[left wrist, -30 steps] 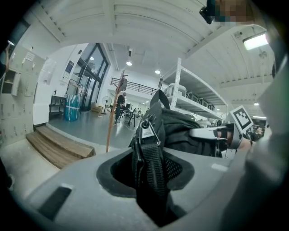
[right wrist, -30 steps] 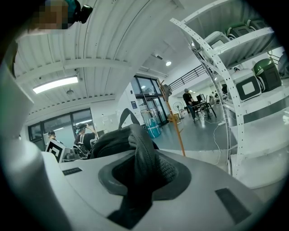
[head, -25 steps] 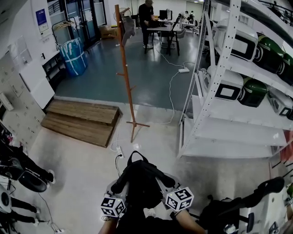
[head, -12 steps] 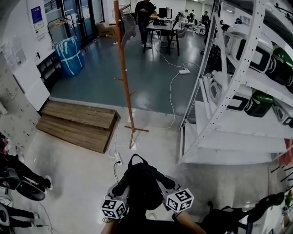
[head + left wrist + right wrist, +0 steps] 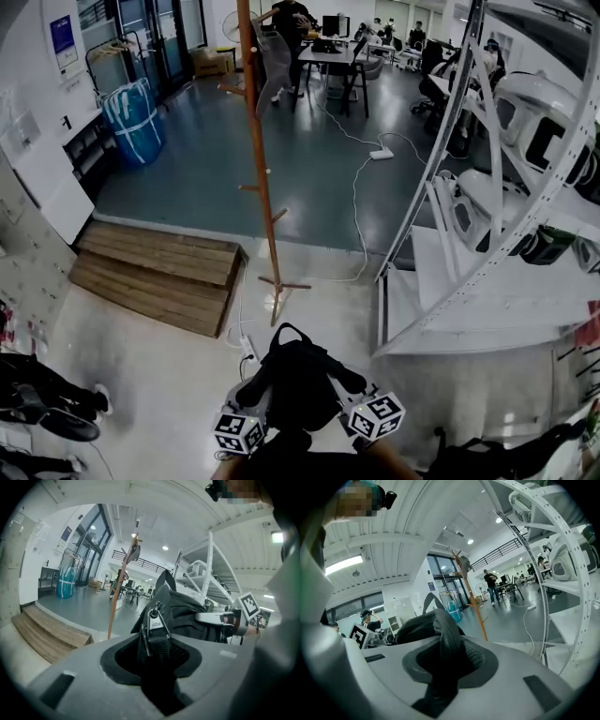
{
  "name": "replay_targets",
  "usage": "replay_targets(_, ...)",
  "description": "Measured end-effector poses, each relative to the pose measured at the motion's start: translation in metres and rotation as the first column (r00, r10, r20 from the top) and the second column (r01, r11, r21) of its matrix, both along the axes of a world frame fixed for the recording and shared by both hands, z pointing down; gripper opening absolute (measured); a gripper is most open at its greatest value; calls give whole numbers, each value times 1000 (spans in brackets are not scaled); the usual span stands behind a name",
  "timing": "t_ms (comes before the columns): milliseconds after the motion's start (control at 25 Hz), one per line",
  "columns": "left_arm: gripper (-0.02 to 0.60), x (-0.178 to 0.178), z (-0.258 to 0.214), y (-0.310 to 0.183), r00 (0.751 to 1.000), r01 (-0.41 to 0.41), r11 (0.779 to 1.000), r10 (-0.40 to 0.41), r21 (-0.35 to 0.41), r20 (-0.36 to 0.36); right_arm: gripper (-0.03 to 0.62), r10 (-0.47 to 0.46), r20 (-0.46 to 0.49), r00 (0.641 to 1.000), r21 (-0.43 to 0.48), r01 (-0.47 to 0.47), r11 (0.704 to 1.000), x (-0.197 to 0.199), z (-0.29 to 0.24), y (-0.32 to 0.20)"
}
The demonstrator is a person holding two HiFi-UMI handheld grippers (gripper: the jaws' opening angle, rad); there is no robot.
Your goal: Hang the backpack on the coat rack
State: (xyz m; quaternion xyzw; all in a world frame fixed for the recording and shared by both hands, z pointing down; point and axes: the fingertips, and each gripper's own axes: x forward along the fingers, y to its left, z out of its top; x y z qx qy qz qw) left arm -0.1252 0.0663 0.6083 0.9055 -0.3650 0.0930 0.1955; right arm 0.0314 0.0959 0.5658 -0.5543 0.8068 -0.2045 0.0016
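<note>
Backpack [image 5: 298, 380] at lower centre. Left gripper [image 5: 155, 651] jaws clamp its buckled strap [image 5: 156, 620]; right gripper [image 5: 446, 660] jaws clamp its padded strap [image 5: 448, 627]. Coat rack [image 5: 260, 169] is well apart, upper centre. We fear the swinging bag could topple this slim rack.

— What's the floor like on your feed?
— I've got pale floor [image 5: 159, 375] close in, then darker grey-blue floor [image 5: 309, 178] beyond it. A wooden platform [image 5: 155, 272] lies where the two meet, on the left. The coat rack [image 5: 267, 220] stands on its feet just beside it.
— Anything loose?
— I see a white power strip [image 5: 248, 349] near the rack's feet. On my right a white shelf rack [image 5: 469, 314] stands on the floor, carrying white appliances [image 5: 539, 141].
</note>
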Motion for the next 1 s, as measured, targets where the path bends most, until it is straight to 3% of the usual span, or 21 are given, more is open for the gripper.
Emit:
replay_targets(200,129,5,-9,-64,999,-31,999,31,20,5,74,22,5,1000,21,-23,1000,4,-8,-60)
replay_targets(480,127,14,-30,-133,1000,-15,997,14,72,5,74,16,-6,1000,47,-16,999,15,-29,-130)
replay_targets(1000,127,55,-47,-262,994,107,990,-106,89,-9,74,-100,8,995,76,99,992,60,-41,-278)
